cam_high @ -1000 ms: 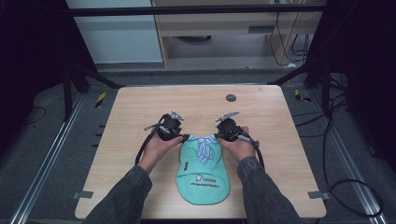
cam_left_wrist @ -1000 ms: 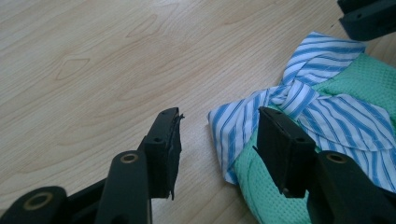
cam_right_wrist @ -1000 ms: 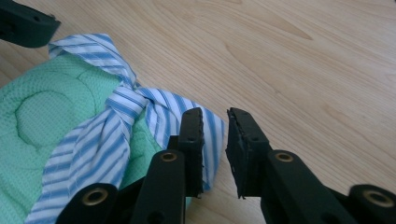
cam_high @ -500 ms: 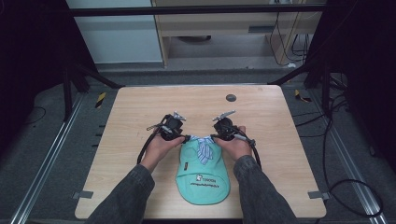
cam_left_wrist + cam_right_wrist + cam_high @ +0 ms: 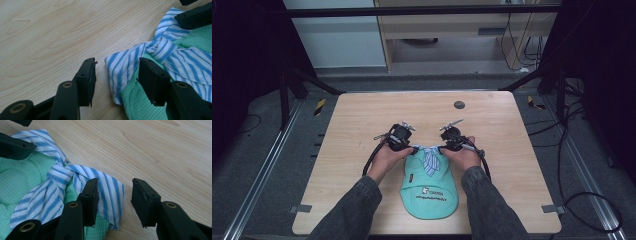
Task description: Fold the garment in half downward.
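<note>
Change: over the last second both hands drew slightly closer to the person, and the grippers stayed at the far edge of the cap.
Left gripper (image 5: 399,137): it sat at the cap's far left corner, jaws apart, with one striped end of the cloth lying in the gap between them, unclamped.
Right gripper (image 5: 453,137): it mirrored the other at the far right corner, jaws likewise apart around the opposite striped end, one jaw over the cloth and the other over bare wood.
Cap (image 5: 430,186): the green mesh cap lay flat on the table (image 5: 362,115) near the person's edge, brim pointing toward the person.
Striped cloth (image 5: 429,159): a blue-and-white striped strip was knotted at the cap's far side, its two tails spread left and right.
Likely reason: each gripper appeared placed to take one tail, perhaps to pull on the knot; that is a judgement.
Writing: white lettering and a small logo showed on the brim, too small to read.
Dark disc (image 5: 459,104): it sat well apart at the table's far side.
</note>
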`<act>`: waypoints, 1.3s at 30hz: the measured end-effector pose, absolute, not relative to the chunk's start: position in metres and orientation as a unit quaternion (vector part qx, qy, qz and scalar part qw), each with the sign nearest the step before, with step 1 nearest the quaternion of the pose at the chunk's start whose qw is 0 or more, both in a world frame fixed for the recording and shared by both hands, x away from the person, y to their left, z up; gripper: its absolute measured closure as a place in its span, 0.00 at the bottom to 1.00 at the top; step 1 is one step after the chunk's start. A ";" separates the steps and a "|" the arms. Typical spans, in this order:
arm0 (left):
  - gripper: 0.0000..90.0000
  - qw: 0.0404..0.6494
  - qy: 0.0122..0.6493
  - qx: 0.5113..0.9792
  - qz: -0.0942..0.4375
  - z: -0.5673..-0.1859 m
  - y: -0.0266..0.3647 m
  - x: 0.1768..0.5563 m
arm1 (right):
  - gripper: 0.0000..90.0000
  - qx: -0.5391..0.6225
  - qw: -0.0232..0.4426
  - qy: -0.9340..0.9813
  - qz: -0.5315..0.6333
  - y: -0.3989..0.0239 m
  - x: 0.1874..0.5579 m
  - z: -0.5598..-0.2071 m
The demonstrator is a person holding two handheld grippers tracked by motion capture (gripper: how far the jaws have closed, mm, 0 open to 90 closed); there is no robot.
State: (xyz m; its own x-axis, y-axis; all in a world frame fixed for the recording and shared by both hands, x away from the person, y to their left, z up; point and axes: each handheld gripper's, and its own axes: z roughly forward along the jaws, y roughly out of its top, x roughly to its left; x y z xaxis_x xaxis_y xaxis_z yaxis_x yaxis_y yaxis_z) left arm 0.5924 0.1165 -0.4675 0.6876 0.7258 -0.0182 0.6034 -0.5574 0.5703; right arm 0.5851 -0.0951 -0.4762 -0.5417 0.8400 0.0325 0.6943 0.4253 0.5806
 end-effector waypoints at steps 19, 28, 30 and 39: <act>0.66 0.267 0.370 0.884 0.099 -0.479 0.114 0.592 | 0.67 0.456 0.118 0.839 0.274 -0.091 0.585 -0.483; 0.74 0.277 0.363 0.884 0.101 -0.481 0.116 0.591 | 0.78 0.444 0.115 0.845 0.275 -0.089 0.583 -0.482; 0.76 0.279 0.360 0.885 0.101 -0.481 0.116 0.591 | 0.82 0.439 0.116 0.848 0.274 -0.088 0.582 -0.482; 0.88 0.284 0.351 0.887 0.098 -0.481 0.113 0.590 | 0.89 0.426 0.124 0.855 0.269 -0.085 0.579 -0.481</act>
State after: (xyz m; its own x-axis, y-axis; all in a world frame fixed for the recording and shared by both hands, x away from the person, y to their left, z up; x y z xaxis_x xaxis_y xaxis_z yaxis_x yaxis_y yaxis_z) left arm 0.5902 0.1130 -0.4812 0.7337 0.6790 -0.0249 0.5674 -0.5921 0.5723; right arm 0.5793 -0.0851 -0.4813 -0.6061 0.7952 0.0171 0.6616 0.4921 0.5659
